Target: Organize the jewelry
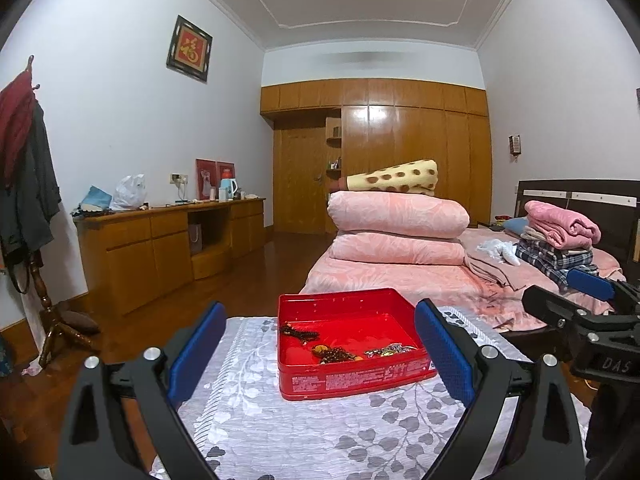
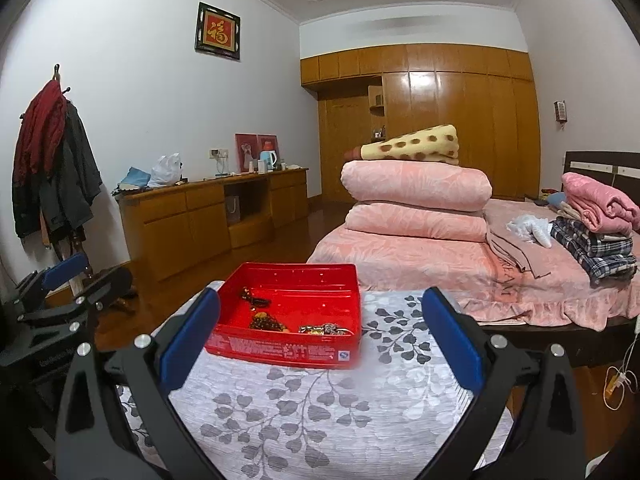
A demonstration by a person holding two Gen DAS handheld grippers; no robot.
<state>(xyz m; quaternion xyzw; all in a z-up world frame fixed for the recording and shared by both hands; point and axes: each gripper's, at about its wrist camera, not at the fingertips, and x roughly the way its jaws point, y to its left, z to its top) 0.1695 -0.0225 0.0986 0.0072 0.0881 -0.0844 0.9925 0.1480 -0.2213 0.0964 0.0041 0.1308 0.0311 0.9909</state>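
Note:
A red tin box [image 1: 360,380] stands on a table with a grey leaf-patterned cloth [image 1: 304,432]. Inside lie a dark bead string [image 1: 298,333], a brown bead bracelet [image 1: 334,354] and a heap of metal jewelry [image 1: 390,350]. My left gripper [image 1: 320,350] is open and empty, just in front of the box. The box also shows in the right wrist view [image 2: 280,350], with the beads [image 2: 267,323] and metal jewelry [image 2: 326,329]. My right gripper [image 2: 320,340] is open and empty, in front of the box. The right gripper shows at the right of the left view [image 1: 588,284]; the left gripper shows at the left of the right view [image 2: 66,266].
A bed [image 1: 420,280] with folded pink quilts [image 1: 396,216] stands just behind the table. A wooden sideboard [image 1: 160,240] lines the left wall. A coat stand [image 1: 28,184] is at the far left. White cables [image 2: 622,376] lie on the floor at the right.

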